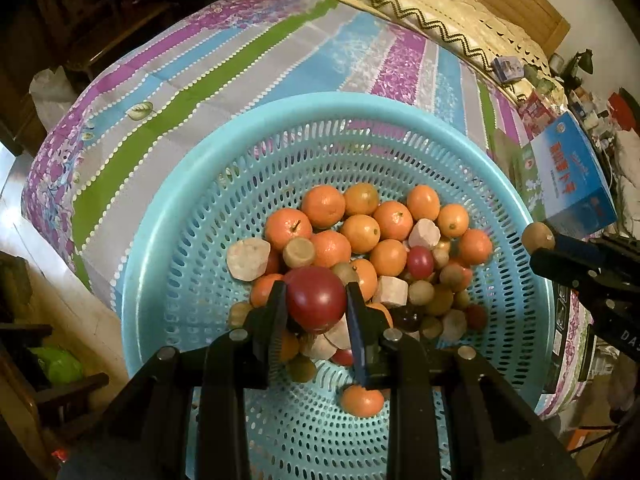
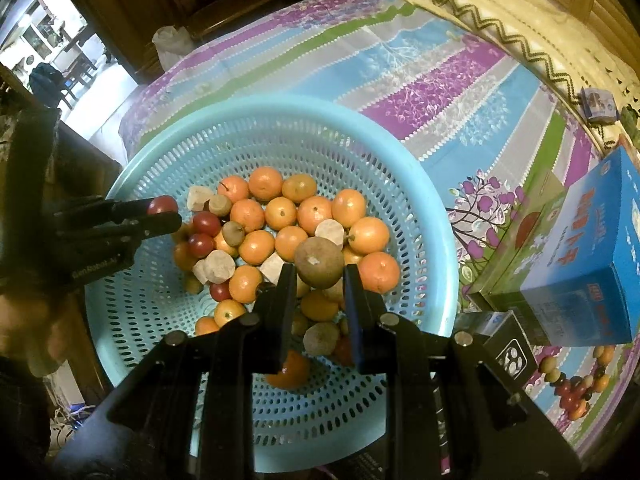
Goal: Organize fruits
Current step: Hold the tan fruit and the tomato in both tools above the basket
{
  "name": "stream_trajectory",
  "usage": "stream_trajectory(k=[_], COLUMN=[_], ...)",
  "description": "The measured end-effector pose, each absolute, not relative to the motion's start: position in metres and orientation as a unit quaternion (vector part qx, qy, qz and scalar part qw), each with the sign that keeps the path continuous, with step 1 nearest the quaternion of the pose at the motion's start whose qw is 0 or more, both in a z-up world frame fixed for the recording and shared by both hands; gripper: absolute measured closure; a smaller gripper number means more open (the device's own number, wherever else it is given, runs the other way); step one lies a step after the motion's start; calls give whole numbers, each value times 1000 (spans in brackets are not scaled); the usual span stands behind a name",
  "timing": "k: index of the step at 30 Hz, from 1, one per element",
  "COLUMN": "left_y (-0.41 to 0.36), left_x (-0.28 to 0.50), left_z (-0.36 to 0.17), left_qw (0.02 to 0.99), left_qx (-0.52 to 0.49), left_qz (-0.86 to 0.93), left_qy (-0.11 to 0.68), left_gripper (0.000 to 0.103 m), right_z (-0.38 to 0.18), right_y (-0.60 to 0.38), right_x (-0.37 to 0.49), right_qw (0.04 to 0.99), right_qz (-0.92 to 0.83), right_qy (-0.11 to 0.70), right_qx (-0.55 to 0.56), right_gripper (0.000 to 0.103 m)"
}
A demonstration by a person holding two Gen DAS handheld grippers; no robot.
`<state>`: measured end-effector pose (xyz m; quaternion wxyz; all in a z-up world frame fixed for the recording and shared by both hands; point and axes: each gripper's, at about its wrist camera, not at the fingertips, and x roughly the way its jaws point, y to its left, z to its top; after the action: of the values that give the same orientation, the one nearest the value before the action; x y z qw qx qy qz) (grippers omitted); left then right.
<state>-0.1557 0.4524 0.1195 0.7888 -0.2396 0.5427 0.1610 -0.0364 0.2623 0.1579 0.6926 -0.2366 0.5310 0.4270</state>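
Left wrist view puts us right on the action: the left gripper (image 1: 316, 300) is clamped on a dark red fruit (image 1: 315, 298), its pads pinching both flanks, poised above the heap in the blue perforated basket (image 1: 192, 216). Over on the right wrist view the right gripper (image 2: 318, 280) is closed just as firmly on a brownish-green fruit (image 2: 319, 262), also hanging over the pile. Both fruits are round and smooth, so the thing to do, I'd say, is keep the squeeze steady and lift straight up before carrying anything sideways, and move one hand at a time, because the two tools sit close together over the same basket. Below them lies a jumble of oranges (image 1: 322, 206), small red fruits and pale cut chunks (image 1: 249, 259); a low swing could knock that heap rolling. The basket rests on a striped floral cloth (image 1: 224, 72), near its front edge. Toward the right edge stands a blue box (image 2: 596, 256), with a green box against it, narrowing the way out on that side. Beyond the boxes, a little row of fruits (image 2: 576, 384) already lies on the cloth.
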Motion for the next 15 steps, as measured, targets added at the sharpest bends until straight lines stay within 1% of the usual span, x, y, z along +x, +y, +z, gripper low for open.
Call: stream_trajectory(k=[13,15], left_y=[452,452], left_x=[-152,-152], left_z=[112,111], left_qw=[779,778], left_qx=[-241,-241], left_qz=[157,158], left_qy=[557,558], left_gripper=[74,66], right_z=[154,153], right_y=[264,263], right_x=[-38,-38], right_qw=[690,690], right_qz=[431,431], right_qy=[532,531], right_qx=[-236,-236], right_gripper=[78,78])
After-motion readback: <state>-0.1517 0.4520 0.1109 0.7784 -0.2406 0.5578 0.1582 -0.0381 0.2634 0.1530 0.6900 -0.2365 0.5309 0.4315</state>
